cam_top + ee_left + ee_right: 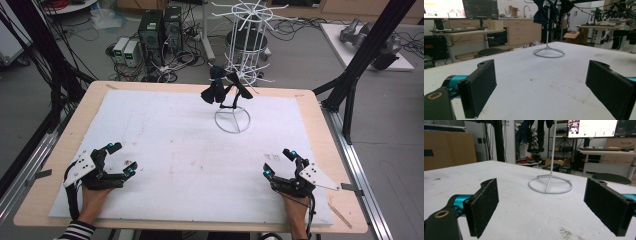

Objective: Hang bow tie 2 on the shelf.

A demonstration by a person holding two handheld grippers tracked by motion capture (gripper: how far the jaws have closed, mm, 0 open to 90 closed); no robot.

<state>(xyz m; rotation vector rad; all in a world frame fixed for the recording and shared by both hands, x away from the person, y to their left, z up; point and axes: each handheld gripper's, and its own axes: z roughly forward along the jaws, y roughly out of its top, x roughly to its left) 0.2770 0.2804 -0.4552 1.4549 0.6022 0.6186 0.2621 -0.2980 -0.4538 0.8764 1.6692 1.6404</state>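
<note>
A white wire stand (232,119) with a ring base rises at the far middle of the white mat (165,130). Dark bow ties (220,89) hang from its top. The same stand (549,52) appears ahead in the left gripper view with dark bow ties (541,15) on it, and the stand (550,183) is also ahead in the right gripper view. My left gripper (121,160) rests near the front left, open, with nothing between its pads. My right gripper (280,162) rests near the front right, open and empty as well.
The wooden table (320,125) shows around the mat. Behind the table stand a taller white wire rack (247,40), computer towers (160,30) and cables on the floor. Black frame posts (360,65) stand at the right. A small dark smudge (272,156) marks the mat near my right gripper.
</note>
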